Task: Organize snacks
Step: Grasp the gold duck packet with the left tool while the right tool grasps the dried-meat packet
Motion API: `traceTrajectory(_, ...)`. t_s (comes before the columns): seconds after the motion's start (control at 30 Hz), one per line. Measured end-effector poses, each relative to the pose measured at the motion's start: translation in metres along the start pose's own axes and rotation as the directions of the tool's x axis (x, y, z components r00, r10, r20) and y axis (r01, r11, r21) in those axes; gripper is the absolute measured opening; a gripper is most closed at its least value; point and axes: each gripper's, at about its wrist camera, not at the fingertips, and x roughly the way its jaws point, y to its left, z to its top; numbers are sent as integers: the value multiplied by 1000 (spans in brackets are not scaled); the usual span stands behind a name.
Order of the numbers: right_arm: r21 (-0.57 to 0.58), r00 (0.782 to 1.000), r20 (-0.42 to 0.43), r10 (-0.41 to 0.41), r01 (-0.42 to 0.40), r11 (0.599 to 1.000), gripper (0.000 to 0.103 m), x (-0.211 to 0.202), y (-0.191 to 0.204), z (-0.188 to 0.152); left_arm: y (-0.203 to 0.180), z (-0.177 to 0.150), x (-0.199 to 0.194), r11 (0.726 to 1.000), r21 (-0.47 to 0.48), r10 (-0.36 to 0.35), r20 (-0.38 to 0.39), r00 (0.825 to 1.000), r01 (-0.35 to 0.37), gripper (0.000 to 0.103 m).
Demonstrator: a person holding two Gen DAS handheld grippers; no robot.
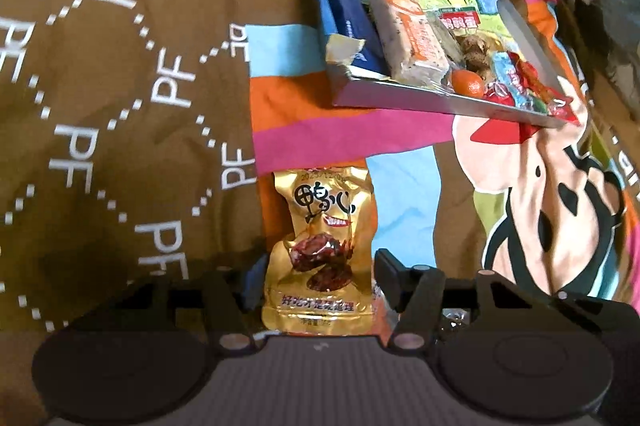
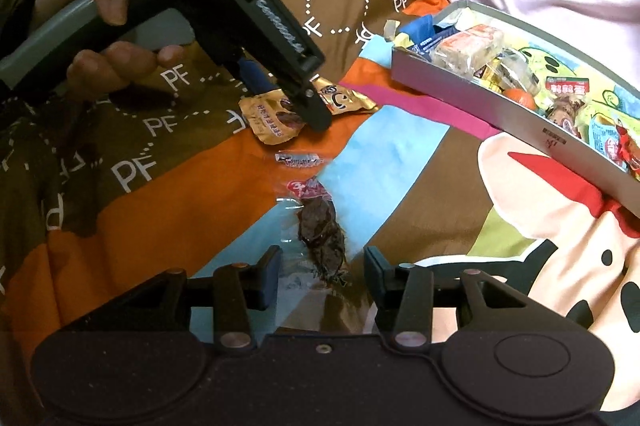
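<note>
Straddling a gold snack pouch (image 1: 320,250) low in frame, the left tongs (image 1: 316,278) stand spread; the right tongs (image 2: 320,266) pinch a clear dark-meat packet (image 2: 320,238); snack box (image 2: 480,105) sits upper right.

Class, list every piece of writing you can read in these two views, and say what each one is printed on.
"PF": repeated in white on the brown quilt.
"鸭心": large black characters on the gold snack packet.
Date line and red strip on that packet: too blurred.
Labels on wrappers in the grey box: too small.
</note>
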Motion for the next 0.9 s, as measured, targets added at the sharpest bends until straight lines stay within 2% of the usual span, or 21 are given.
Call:
traceTrajectory(0.2,15,998,58,16,-17,1000,59,3,-6,1,-12,6,3,997,43,69,31,997,-70,78)
traceTrajectory(0.27,27,997,72,16,-18,999,64,5,-9,2,-17,6,6,993,71,90,46,995,-93,87)
traceTrajectory(0.4,65,997,68,30,-35,997,64,17,-13,3,-27,8,15,983,129,128,53,990,-134,91)
traceTrajectory(0.5,77,997,64,35,-39,996,50,21,-9,0,-28,7,18,980,125,147,56,988,-153,82)
traceTrajectory(0.6,86,998,66,3,-9,996,50,19,0,-1,-29,2,17,976,132,163,75,984,-172,72)
traceTrajectory(0.67,93,998,63,2,-8,996,49,19,2,-1,-29,-2,15,973,140,170,86,982,-181,61)
traceTrajectory(0.9,116,999,41,-6,1,993,49,6,9,-9,-25,-19,0,982,103,152,76,985,-159,53)
